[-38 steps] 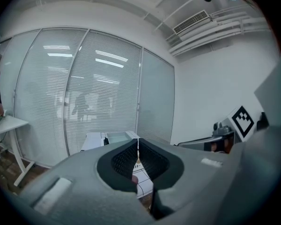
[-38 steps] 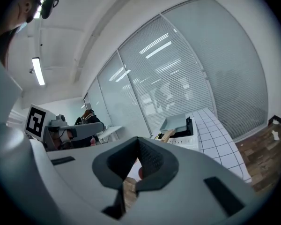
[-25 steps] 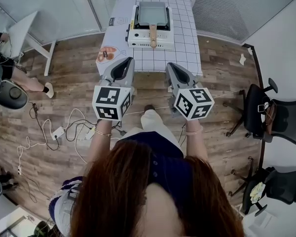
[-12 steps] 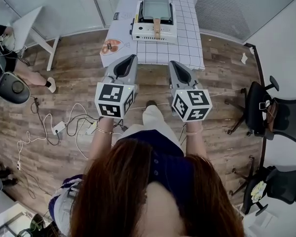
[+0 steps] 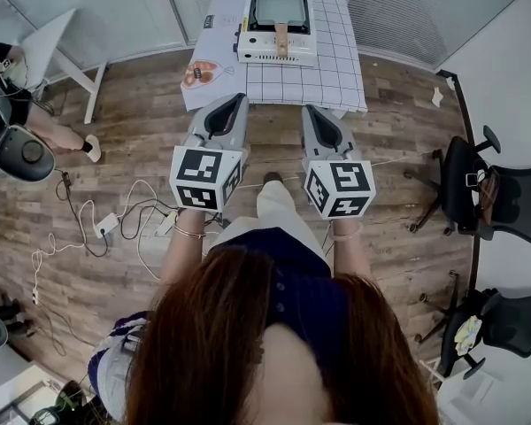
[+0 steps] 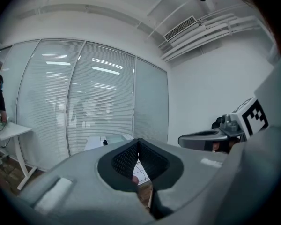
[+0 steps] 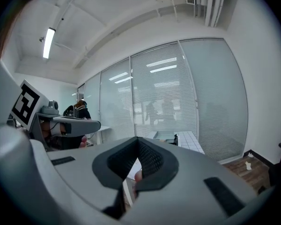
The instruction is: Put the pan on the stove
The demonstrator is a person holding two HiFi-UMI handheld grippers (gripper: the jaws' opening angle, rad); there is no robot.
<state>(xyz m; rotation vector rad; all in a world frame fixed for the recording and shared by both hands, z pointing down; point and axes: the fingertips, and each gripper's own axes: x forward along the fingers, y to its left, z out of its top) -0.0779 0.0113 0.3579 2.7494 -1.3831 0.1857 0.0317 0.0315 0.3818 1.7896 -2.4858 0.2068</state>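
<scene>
At the far left edge of the head view, another person (image 5: 18,104) sits beside a white desk (image 5: 57,51). Below them, loose cables (image 5: 137,228) and a power strip (image 5: 104,234) lie on the wooden floor (image 5: 124,131).

Moving right, your left gripper (image 5: 234,103) is held out in front of you, side by side with the other one. It is over bare floor, just short of the table's near edge. In the left gripper view its black pads (image 6: 126,158) meet tip to tip with nothing caught between them, so it is clenched and empty.

Up at the top centre stands the table (image 5: 336,78) with the white grid cloth. On it is the white stove (image 5: 274,53), and the pan (image 5: 280,7), grey and rectangular, already sits on top of the stove. Its wooden handle (image 5: 281,37) points back toward you. Both of your grippers are well apart from the pan, and neither touches the table.

Just right of centre, your right gripper (image 5: 311,112) points the same way as the left. In the right gripper view its pads (image 7: 152,159) are likewise pressed together at the tips, clenched on nothing.

Along the right edge, one black office chair (image 5: 504,206) stands by the white wall, and a second chair (image 5: 500,326) sits lower down in the frame.
</scene>
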